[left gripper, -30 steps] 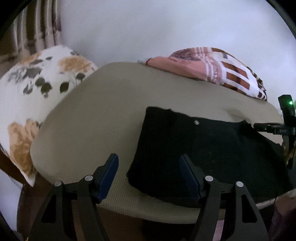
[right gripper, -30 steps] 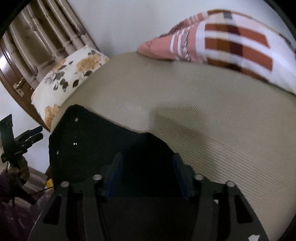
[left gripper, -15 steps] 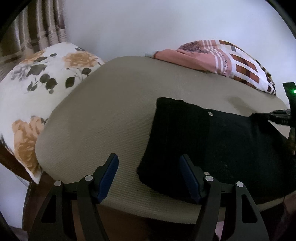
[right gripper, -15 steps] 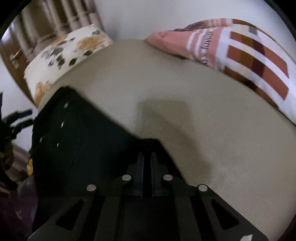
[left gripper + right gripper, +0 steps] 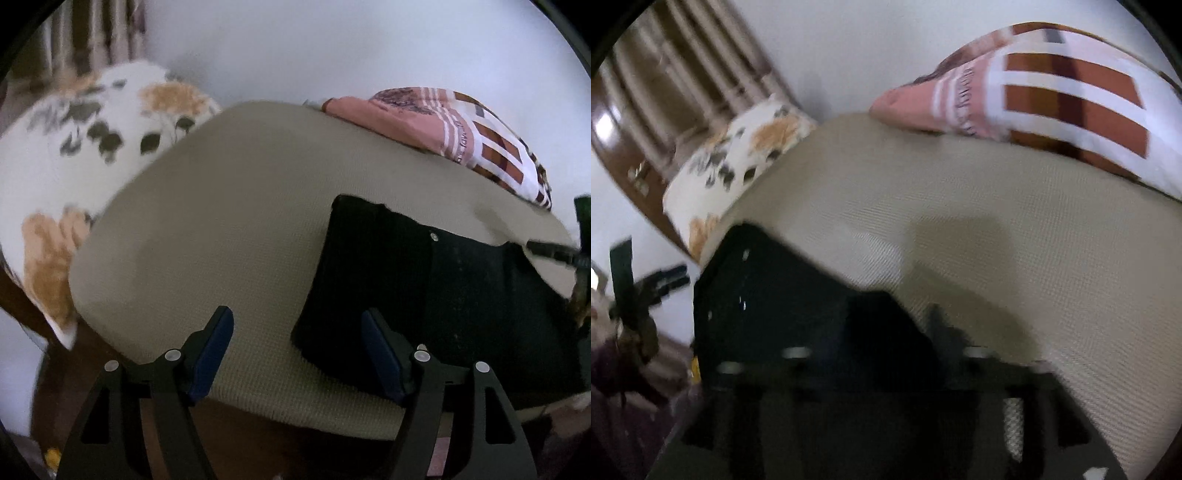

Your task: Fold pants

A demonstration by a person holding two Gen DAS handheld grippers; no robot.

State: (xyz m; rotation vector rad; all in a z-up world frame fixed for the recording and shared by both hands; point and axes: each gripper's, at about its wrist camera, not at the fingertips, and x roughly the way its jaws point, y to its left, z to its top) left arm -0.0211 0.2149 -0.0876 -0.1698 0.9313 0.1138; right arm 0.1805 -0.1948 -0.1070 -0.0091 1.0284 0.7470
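Note:
Black pants point(image 5: 424, 295) lie folded flat on a beige bed point(image 5: 221, 221), a small silver button showing near their far edge. My left gripper point(image 5: 297, 332) stands open just above the bed's near edge. The pants' near left corner lies between its blue pads point(image 5: 218, 343) without being pressed. In the blurred right wrist view, my right gripper point(image 5: 882, 336) hovers over a raised fold of the pants point(image 5: 768, 314). Its jaws are opening, the fold between them but not pinched. Each gripper shows at the edge of the other's view: right gripper point(image 5: 554, 253), left gripper point(image 5: 668, 277).
A white floral pillow point(image 5: 74, 166) leans at the bed's left end. A pink and brown striped pillow point(image 5: 461, 129) lies along the white wall behind. A dark wooden bed frame point(image 5: 258, 443) runs under the near edge. Bare beige bed point(image 5: 1034, 240) stretches right of the pants.
My right gripper shut on the pants' fold half a second ago and has now sprung apart. My left gripper has drifted left, so the pants sit further right between its fingers.

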